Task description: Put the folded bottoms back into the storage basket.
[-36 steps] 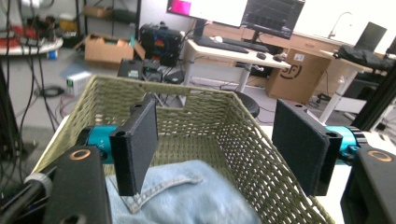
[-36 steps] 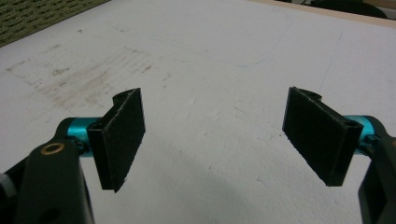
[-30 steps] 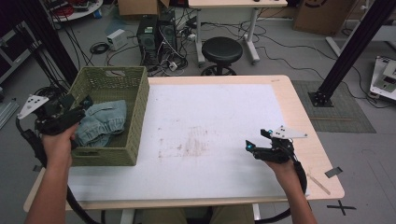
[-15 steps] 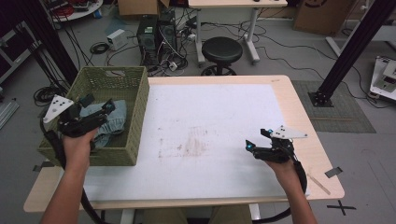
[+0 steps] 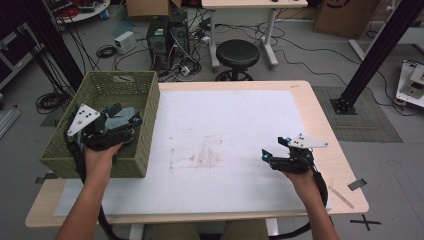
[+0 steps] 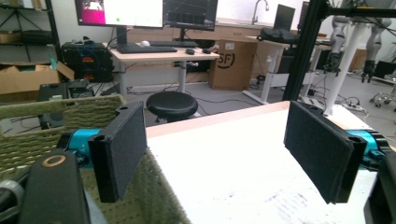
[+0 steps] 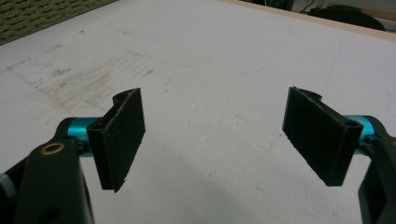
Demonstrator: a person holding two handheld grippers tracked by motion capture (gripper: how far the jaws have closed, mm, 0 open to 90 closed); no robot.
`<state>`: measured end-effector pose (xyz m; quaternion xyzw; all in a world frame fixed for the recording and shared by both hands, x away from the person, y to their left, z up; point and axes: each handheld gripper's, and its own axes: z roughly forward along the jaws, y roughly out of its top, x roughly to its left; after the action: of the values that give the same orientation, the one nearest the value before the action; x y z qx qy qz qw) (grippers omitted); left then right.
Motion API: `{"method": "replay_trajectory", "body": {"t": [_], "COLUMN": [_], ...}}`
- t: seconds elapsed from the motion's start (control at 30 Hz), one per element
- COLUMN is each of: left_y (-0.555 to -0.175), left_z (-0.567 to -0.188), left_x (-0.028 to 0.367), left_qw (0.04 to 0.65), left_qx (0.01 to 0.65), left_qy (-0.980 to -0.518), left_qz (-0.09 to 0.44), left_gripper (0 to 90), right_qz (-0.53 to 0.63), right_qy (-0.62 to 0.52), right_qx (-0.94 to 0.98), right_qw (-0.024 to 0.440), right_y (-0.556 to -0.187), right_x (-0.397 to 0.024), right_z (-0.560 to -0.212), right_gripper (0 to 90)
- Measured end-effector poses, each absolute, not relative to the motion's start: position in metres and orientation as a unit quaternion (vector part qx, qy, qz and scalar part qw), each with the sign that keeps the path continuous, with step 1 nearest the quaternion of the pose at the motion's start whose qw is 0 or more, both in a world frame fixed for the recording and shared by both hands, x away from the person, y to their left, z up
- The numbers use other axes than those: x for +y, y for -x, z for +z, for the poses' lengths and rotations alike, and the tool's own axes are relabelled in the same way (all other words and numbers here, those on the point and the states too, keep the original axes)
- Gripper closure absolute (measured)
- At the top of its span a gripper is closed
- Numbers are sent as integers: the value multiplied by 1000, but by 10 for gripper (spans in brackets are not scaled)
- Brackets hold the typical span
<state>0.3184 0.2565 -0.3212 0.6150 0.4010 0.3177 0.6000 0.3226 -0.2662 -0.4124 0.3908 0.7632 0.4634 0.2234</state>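
Your left gripper (image 5: 131, 119) hangs over the green woven basket (image 5: 131, 162), jaws wide apart and nothing between the pads; they have just been opening a little further. In the left gripper view its two flat black pads (image 6: 122, 149) frame the basket's near wall and the table beyond. Under the gripper, inside the basket, a piece of blue-grey cloth (image 5: 123, 113) lies bunched and mostly hidden by the gripper's body, so you cannot tell whether there is more than one piece. The basket is one rectangular tub of coarse mesh weave with a handle slot in its far wall, sitting on the table's left end and overhanging the white mat (image 5: 230, 125). Your right gripper (image 5: 264, 155) rests low over the mat near the table's right front, well apart from the basket, jaws equally wide and empty. The mat is a single sheet, scuffed with brownish stains (image 7: 70, 77) at its middle. The wooden table (image 5: 327, 145) shows as a pale rim around it. Beyond the far edge stands one round black stool (image 5: 237, 52).
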Motion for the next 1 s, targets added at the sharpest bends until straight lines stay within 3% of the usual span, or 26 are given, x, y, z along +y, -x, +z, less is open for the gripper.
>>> {"method": "replay_trajectory", "body": {"t": [0.37,1.0], "left_y": [-314,-317], "left_z": [-320,-334], "left_x": [219,157], "left_qw": [616,630], "left_qx": [348,309], "left_qy": [-639,-657], "left_qz": [301,275], "left_gripper": [212,213], "right_qz": [463,465], "right_qy": [-390,-390], "right_qx": [763,762], "right_qw": [224,225], "right_y": [-321,-320], "right_x": [-266,-268], "right_z": [-412,-411], "right_gripper": [217,216]}}
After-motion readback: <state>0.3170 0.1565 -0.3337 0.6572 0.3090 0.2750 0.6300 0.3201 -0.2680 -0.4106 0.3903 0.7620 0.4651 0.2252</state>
